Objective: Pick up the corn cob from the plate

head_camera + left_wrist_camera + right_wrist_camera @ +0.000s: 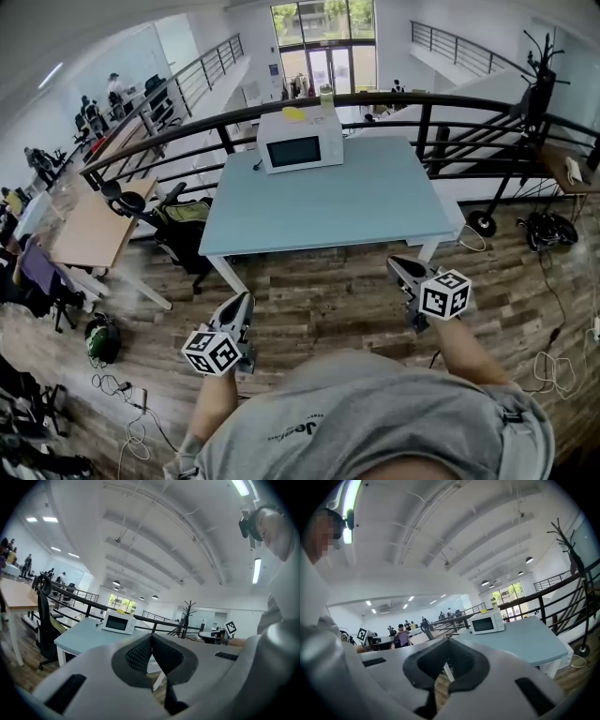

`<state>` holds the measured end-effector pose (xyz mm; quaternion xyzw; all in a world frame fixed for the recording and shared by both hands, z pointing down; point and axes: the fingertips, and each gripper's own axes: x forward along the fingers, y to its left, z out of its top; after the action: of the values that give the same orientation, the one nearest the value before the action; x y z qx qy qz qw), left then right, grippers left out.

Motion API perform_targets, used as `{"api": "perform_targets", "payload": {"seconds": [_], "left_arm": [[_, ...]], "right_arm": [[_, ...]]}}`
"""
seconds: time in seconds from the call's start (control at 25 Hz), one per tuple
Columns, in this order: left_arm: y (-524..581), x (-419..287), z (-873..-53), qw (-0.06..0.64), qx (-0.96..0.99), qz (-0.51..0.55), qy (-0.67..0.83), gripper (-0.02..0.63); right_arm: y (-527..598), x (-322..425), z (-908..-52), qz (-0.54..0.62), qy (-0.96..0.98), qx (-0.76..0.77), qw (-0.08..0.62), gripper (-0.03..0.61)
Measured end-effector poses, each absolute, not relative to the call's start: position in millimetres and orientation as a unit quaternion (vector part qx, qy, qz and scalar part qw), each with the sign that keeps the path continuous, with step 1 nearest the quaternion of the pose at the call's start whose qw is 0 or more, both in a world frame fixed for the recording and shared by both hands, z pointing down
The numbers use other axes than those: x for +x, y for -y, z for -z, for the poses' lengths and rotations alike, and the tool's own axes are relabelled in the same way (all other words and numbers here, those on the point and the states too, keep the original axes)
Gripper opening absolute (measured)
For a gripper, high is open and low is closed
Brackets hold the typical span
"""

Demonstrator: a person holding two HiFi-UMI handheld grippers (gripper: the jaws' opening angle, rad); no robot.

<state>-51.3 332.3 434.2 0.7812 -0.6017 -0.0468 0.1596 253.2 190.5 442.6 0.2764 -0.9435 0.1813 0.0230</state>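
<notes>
Table (356, 202): light blue top, white legs, far edge right against the black railing (187, 127). Only thing directly on it is a white microwave (300, 141), at the far edge, left of centre, door facing the camera. Short dark cord (256, 166) lies on the top just beside the microwave's left corner. Rest of the top is bare. On the microwave's roof: a flat yellow item (294, 113) and a pale jar (326, 97), too small to tell more. Table stands on wood-plank floor (309, 291); loose cables (553, 366) lie on the floor at right
</notes>
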Motion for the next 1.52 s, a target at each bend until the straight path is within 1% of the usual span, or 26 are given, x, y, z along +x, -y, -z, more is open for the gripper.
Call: {"api": "perform_targets", "payload": {"seconds": [0.4, 0.68, 0.88, 1.08, 1.36, 1.52], "left_arm": [[-321.6, 5.2, -441.1, 0.166, 0.781, 0.038, 0.601, 0.018], [-313.3, 17.0, -445.4, 0.174, 0.785, 0.021, 0.594, 0.018], [-293.0, 10.0, -451.0, 0.182, 0.790, 0.024, 0.585, 0.018], [-261.3, -20.8, -464.7, 0.192, 0.803, 0.028, 0.563, 0.018], [-183.3, -100.5, -469.8, 0.187, 0.830, 0.048, 0.524, 0.018], [-147.0, -159.8, -462.1, 0.173, 0.845, 0.035, 0.505, 0.018]], "right_arm": [[-179.6, 306.6, -454.3, -0.194, 0.943, 0.270, 0.010, 0.014], [-173.8, 312.8, -464.6, -0.206, 0.942, 0.264, 0.001, 0.014], [-160.9, 308.8, -469.6, -0.207, 0.941, 0.268, 0.004, 0.014], [-139.3, 280.5, -469.2, -0.204, 0.936, 0.287, 0.008, 0.014], [-92.2, 210.4, -450.0, -0.184, 0.927, 0.326, 0.006, 0.014], [-59.3, 154.7, -434.6, -0.187, 0.917, 0.353, -0.019, 0.014]]}}
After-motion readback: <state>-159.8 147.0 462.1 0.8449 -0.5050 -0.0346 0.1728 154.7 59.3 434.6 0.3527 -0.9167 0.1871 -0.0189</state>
